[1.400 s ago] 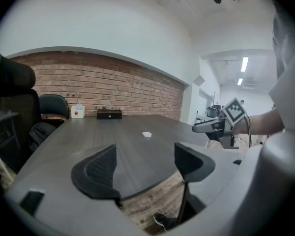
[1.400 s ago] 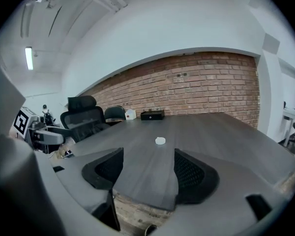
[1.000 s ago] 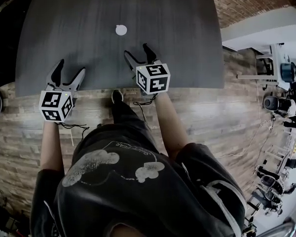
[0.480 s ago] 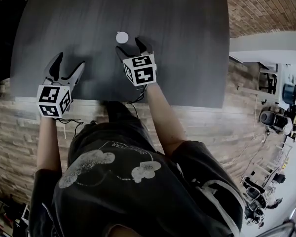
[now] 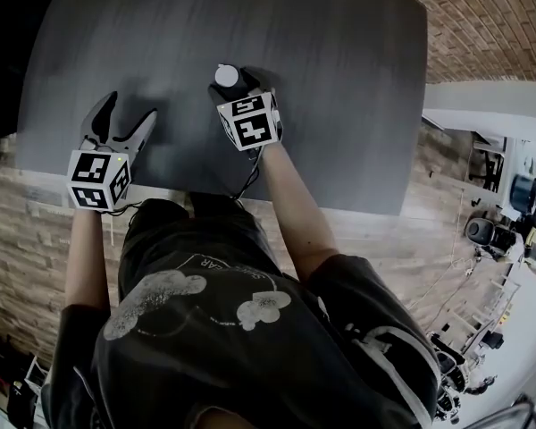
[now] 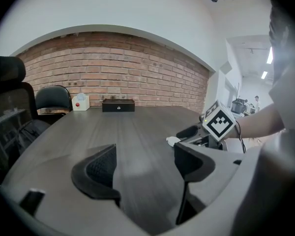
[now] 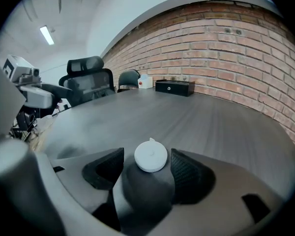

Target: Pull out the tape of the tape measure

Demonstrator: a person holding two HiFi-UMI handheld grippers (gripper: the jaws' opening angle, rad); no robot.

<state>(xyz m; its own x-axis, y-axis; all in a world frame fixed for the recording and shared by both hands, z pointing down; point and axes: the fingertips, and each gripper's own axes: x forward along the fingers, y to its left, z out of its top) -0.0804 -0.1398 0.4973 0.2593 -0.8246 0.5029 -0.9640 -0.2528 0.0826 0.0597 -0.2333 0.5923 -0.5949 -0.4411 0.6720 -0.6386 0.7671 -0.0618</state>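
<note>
Barely started, as far as I can tell. The tape measure [image 7: 151,156], a small white round one, sits flat on the counter [image 5: 339,79], right in the gap between the right gripper [image 5: 236,84]'s fingers [image 7: 187,173]. Those fingers are spread on either side of it and haven't clamped down. One looks very close to the case, but I can't say it's touching.

The left gripper [image 6: 145,154] is well off to the side of the other one. Its fingers [image 6: 96,173] are wide apart with only bare counter between them, so it's holding nothing.

No tape is out at all. There's a little nub on the edge of the case that faces away from the right fingers, and my guess is that's the tape end, but it's too small to be sure.

So nothing is really done yet beyond lining up on the case. Still to go, I'd say:
- squeeze the right fingers onto the case
- bring the left fingers over to that nub
- pinch it and draw the tape out
</note>
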